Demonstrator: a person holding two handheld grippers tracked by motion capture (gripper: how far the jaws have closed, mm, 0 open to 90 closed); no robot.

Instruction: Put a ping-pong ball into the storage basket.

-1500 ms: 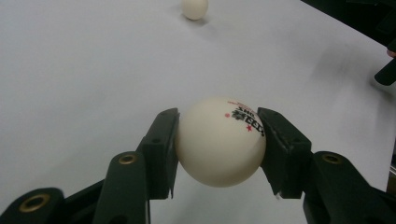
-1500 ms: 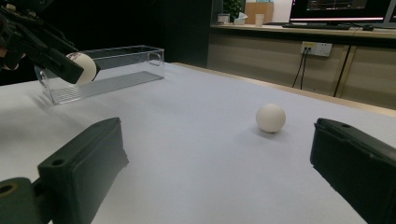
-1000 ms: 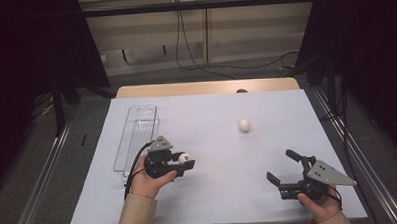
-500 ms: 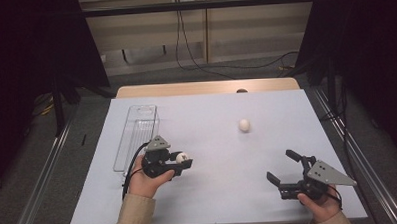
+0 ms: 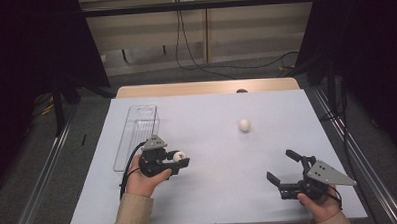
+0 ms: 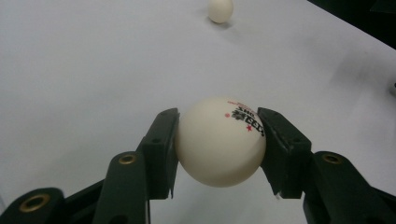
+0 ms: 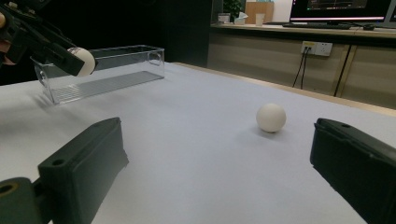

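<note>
high view above table (image 5: 214,201) looking down, gripper views low, close, sharing loose ball (image 5: 244,124)

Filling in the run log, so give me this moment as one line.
left hand-held gripper: shut on printed ball | right hand-held gripper: open, empty | second ball: loose on table | clear tray: far left

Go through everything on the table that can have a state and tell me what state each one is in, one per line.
left gripper: shut on the printed ball, held beside the clear tray.
printed ball: clamped between the jaws, clear of the table.
right gripper: open, nothing between its jaws.
loose ball: resting free on the white table.
clear tray: upright, open-topped, looks empty.
</note>
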